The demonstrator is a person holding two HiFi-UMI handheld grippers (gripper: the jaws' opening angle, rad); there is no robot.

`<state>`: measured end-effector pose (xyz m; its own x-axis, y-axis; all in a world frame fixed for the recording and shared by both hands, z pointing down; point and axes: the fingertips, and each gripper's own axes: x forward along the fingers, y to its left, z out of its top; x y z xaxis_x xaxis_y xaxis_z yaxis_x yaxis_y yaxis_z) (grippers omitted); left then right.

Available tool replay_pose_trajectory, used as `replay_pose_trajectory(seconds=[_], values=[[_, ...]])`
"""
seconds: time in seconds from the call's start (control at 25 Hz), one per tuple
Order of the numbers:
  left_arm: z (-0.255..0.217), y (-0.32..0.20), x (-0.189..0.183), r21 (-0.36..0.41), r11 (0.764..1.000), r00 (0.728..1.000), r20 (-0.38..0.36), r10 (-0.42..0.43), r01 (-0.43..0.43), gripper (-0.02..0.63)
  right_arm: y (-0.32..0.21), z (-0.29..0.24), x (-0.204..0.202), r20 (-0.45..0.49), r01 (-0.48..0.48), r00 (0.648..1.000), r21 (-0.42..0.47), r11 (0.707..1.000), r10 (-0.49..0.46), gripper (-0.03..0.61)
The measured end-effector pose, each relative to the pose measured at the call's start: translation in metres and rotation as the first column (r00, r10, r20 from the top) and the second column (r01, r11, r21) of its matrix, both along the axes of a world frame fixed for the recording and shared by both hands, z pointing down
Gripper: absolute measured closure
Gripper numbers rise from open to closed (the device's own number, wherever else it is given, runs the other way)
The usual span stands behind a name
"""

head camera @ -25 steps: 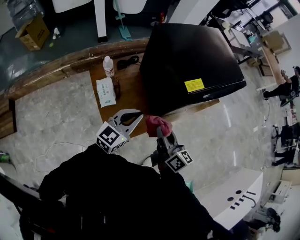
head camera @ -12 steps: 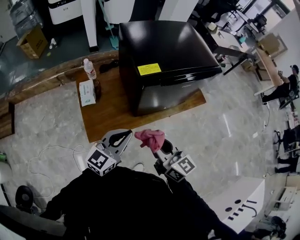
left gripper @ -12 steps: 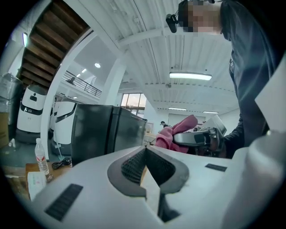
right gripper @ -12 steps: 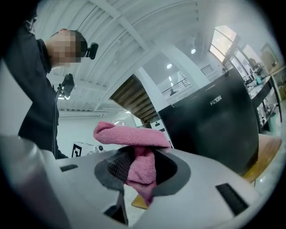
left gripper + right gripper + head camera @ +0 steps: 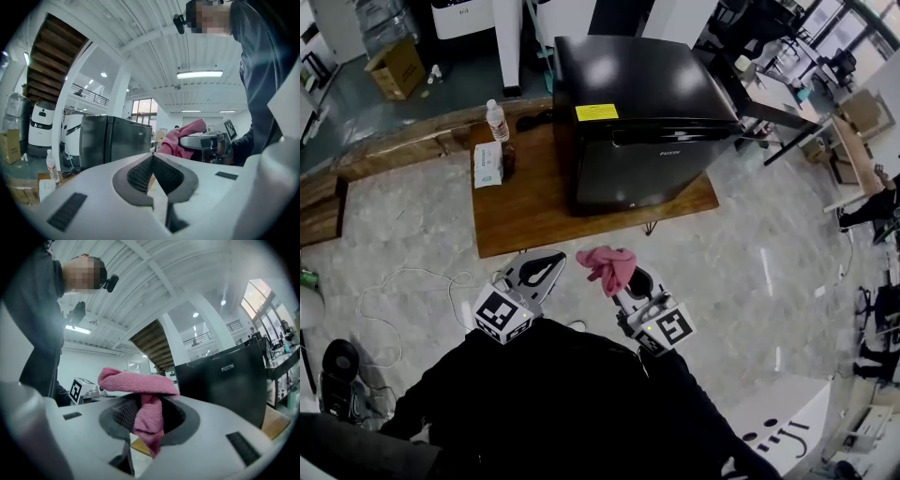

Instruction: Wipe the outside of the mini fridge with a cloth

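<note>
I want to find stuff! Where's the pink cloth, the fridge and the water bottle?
pink cloth [image 5: 609, 265], head view, bunched middle.
fridge [image 5: 642, 173], head view, front door.
water bottle [image 5: 498, 123], head view, clear body.

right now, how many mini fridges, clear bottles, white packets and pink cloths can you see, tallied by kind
mini fridge: 1
clear bottle: 1
white packet: 1
pink cloth: 1
total: 4
</note>
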<state>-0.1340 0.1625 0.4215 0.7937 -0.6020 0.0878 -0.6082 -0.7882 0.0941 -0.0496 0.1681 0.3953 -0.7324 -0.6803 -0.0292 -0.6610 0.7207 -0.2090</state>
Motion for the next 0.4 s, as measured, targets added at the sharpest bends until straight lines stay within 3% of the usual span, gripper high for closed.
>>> replay_pose_trajectory(seconds=[0.4], values=[[-0.019, 0.037, 0.008, 0.007, 1.0, 1.0, 0.006, -0.001, 0.001, 0.607, 0.031, -0.009, 0.008, 0.008, 0.015, 1.0, 0.036, 0.999, -0.016, 0.465]])
